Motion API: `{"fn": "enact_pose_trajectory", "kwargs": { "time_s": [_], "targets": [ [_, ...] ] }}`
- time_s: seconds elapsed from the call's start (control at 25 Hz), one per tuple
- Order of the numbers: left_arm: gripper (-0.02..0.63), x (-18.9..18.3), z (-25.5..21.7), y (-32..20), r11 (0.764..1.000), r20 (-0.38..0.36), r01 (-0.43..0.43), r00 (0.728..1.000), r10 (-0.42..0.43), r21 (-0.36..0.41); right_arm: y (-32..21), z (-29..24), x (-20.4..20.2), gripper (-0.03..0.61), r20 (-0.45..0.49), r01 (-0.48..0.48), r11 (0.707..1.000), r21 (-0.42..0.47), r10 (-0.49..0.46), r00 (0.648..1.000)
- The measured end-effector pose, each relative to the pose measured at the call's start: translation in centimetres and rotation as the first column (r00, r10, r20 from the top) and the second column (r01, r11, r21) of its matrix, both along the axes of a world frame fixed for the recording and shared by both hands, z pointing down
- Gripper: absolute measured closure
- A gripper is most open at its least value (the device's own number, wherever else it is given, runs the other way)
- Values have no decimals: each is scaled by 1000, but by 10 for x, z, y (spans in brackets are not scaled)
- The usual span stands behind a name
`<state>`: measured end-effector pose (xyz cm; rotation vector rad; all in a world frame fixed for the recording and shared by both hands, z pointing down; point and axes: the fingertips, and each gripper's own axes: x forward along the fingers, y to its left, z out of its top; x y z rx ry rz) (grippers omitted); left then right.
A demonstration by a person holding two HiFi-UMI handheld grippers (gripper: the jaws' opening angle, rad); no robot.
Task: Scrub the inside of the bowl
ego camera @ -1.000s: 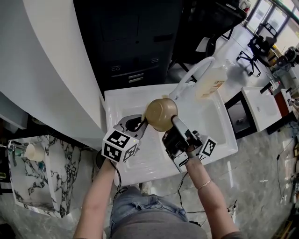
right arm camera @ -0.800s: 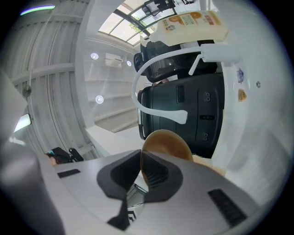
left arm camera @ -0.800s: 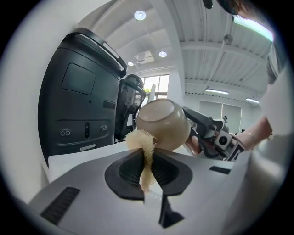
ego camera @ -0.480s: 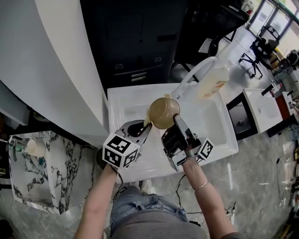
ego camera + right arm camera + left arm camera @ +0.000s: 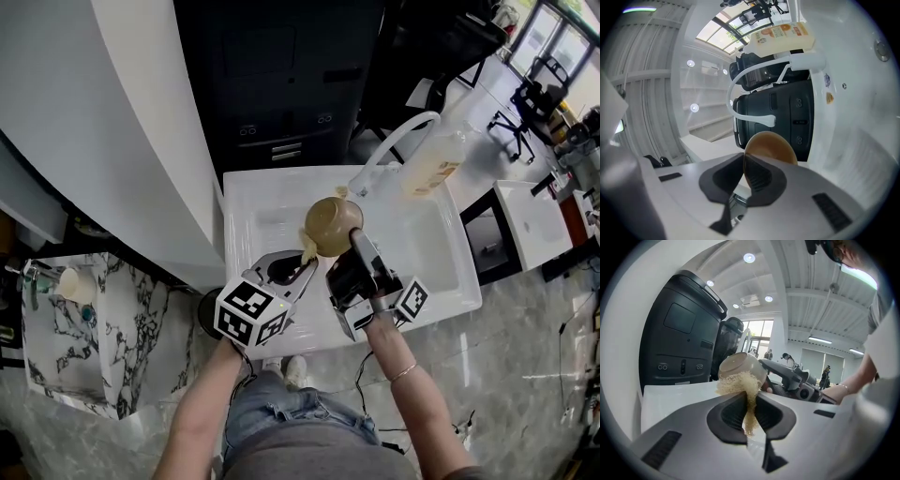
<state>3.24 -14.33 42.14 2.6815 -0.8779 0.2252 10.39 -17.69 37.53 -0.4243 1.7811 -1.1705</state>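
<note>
Bowl scrub above the sink (image 5: pixel 427 272).
Your right gripper (image 5: pixel 354 246) pinches the bowl (image 5: pixel 330 223) rim, tilting its mouth toward the left gripper (image 5: pixel 302 265), clamped on a scrubber (image 5: pixel 739 383).

My left arm (image 5: pixel 202 403) and right arm (image 5: pixel 408 375) reach forward side by side. My left tool (image 5: pixel 302 262) clamps the scrubber (image 5: pixel 739 382); my right tool (image 5: pixel 354 242) clamps the bowl (image 5: pixel 333 223) by its rim.

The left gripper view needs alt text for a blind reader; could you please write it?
The left gripper holds a tan fibrous scrubber between shut jaws, against a brown bowl that the right gripper holds over a white sink.
</note>
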Motion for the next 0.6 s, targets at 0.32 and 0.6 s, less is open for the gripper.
{"fn": "enact_pose_trajectory", "kwargs": {
  "time_s": [0.32,0.6],
  "targets": [
    [569,11,-7,18,1000,-15,-20,1000,20,7,8,4,-2,557,-23,12,1000,-6,-13,1000],
    [569,22,-13,31,997,8,-65,998,65,33,15,7,-1,557,-42,18,1000,-10,-19,999]
  ]
}}
